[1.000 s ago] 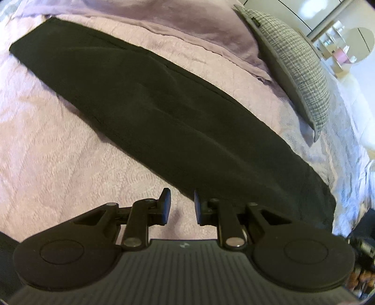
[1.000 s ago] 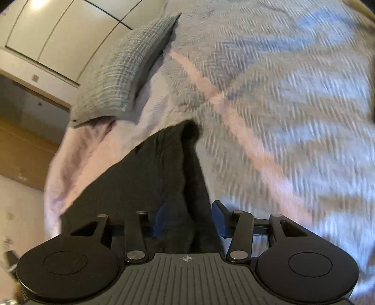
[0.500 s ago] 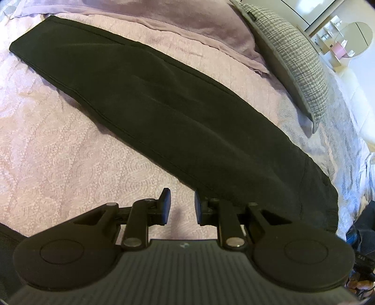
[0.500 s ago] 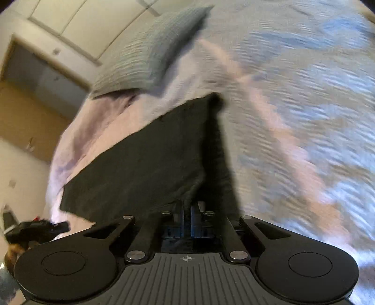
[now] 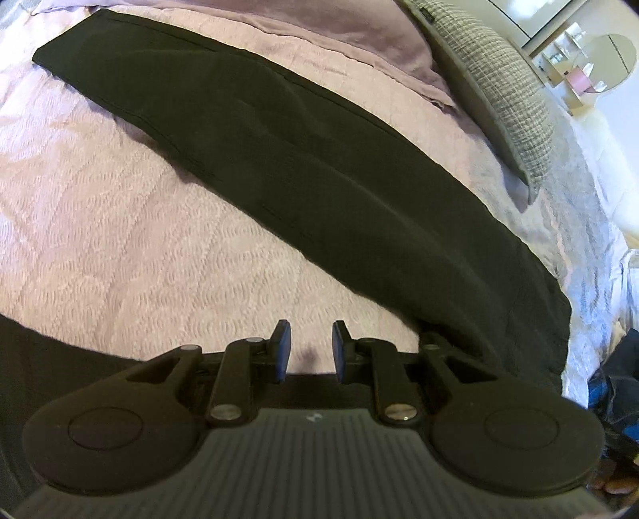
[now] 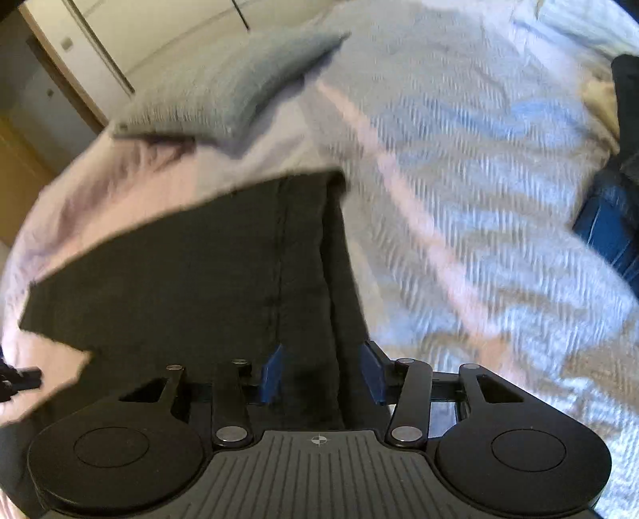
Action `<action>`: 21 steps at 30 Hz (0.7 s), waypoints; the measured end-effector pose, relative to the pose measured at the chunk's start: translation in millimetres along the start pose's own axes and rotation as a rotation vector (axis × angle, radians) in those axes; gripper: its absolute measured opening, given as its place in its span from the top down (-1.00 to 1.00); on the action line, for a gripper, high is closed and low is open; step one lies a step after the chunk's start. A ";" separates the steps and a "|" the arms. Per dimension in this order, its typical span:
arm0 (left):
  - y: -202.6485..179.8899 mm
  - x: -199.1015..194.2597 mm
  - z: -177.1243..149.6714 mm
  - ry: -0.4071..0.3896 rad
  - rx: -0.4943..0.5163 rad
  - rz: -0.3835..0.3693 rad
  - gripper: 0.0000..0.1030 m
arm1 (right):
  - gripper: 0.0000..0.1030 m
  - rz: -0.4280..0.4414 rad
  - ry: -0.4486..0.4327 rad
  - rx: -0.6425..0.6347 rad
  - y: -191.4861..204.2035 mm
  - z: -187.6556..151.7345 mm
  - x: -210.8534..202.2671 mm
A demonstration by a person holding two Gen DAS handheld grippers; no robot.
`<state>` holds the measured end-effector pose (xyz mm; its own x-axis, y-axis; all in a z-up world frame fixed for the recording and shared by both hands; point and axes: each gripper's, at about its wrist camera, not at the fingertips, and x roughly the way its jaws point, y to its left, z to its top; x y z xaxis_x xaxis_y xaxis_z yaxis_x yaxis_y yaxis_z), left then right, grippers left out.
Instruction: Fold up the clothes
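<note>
Ahead of the left gripper (image 5: 307, 345), one long dark garment (image 5: 303, 167) lies flat across the pink bedspread (image 5: 120, 247), running from far left of the jaws to close on their right. Its near edge passes just beside the right-hand finger, but nothing sits between the two fingers; only bare bedspread shows in the gap. The jaws stand spread, holding nothing.

Beyond the garment, ahead and to the right of these jaws, one grey checked pillow (image 5: 503, 96) leans at the bed's head, with one lilac sheet (image 5: 339, 32) bunched beside it. One round mirror (image 5: 613, 62) shows at far right.

From the right wrist view, the right gripper (image 6: 321, 369) also has its two blue-padded fingers (image 6: 271, 373) set apart. The same dark garment (image 6: 179, 271) spreads ahead and to the left of them, and one folded edge of it runs straight back into the gap between the fingers. The pads are not pressed on the cloth. To the right of the jaws lies one pale blue-grey woven blanket (image 6: 479, 179); a single grey pillow (image 6: 227, 100) sits far ahead to the left. One blue denim item (image 6: 611, 223) shows at the far right edge, blurred.
</note>
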<state>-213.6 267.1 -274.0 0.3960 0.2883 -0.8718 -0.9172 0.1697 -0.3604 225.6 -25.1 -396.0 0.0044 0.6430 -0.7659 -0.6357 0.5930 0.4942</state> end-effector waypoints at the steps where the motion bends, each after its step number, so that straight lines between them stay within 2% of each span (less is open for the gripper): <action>1: 0.8 -1.4 -0.7 0.001 0.005 0.001 0.66 | 0.09 0.006 0.001 -0.015 2.7 -0.1 -0.3; 6: 5.4 0.2 3.7 -0.004 0.008 0.015 0.66 | 0.09 0.038 0.007 -0.085 14.9 0.7 -0.4; 9: 6.3 2.3 6.0 -0.007 0.007 0.012 0.66 | 0.11 0.108 0.009 -0.082 6.3 16.9 14.3; 11: 3.8 3.4 8.0 -0.008 0.013 0.001 0.66 | 0.22 0.139 0.018 -0.097 4.0 31.4 24.8; 13: 0.2 5.7 10.6 -0.005 0.022 -0.009 0.66 | 0.47 0.162 0.022 -0.124 4.2 44.4 32.9; 15: -2.8 8.7 13.0 -0.002 0.027 -0.015 0.66 | 0.50 0.196 0.031 -0.151 7.0 55.1 40.0; 18: -6.5 16.4 16.0 0.008 0.020 -0.018 0.66 | 0.51 0.194 0.070 -0.162 10.6 62.4 53.6; 19: -7.7 18.8 16.8 0.011 0.018 -0.018 0.66 | 0.93 0.189 0.071 -0.162 11.3 63.4 55.6; 21: -10.0 21.3 19.1 0.013 0.019 -0.020 0.66 | 0.96 0.163 0.030 -0.222 23.1 62.1 50.4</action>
<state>-195.2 289.5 -282.6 0.4138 0.2722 -0.8687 -0.9079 0.1934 -0.3719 259.1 51.0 -397.6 -0.1322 0.7047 -0.6971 -0.7799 0.3601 0.5119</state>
